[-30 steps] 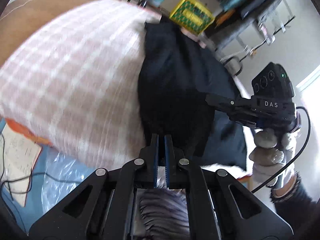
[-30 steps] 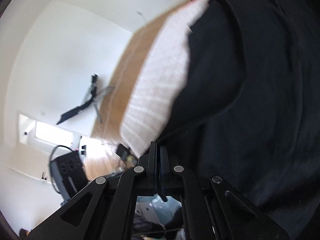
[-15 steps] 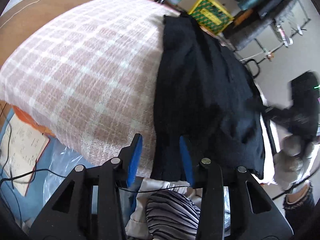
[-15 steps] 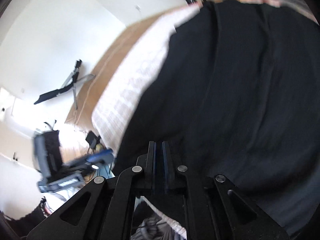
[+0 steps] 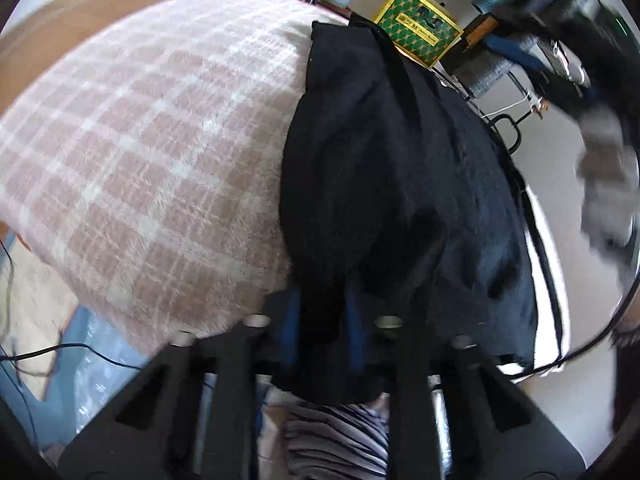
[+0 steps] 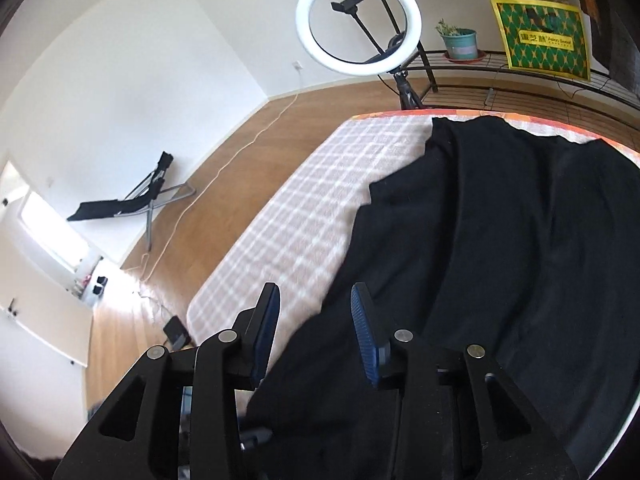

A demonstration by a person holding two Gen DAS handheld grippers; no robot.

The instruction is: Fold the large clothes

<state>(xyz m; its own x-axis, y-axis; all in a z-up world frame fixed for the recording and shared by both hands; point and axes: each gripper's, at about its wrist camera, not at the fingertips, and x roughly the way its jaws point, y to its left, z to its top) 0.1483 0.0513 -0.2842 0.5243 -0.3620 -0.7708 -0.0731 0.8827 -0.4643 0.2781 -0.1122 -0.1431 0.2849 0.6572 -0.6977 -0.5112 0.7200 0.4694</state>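
The black garment [image 6: 500, 248] lies spread along the checked bed [image 5: 152, 140] so it can be folded flat, its near hem draped between the left gripper's [image 5: 320, 320] parted fingers, while the right gripper [image 6: 316, 320] hovers wide and empty above the edge.

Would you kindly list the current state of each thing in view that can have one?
left gripper: open, fingers either side of the garment's near edge
right gripper: open, holding nothing
black garment: spread over the blanket, wrinkled, near edge hanging off
plaid blanket: laid flat, partly covered
ring light: upright on its stand; whether lit is unclear
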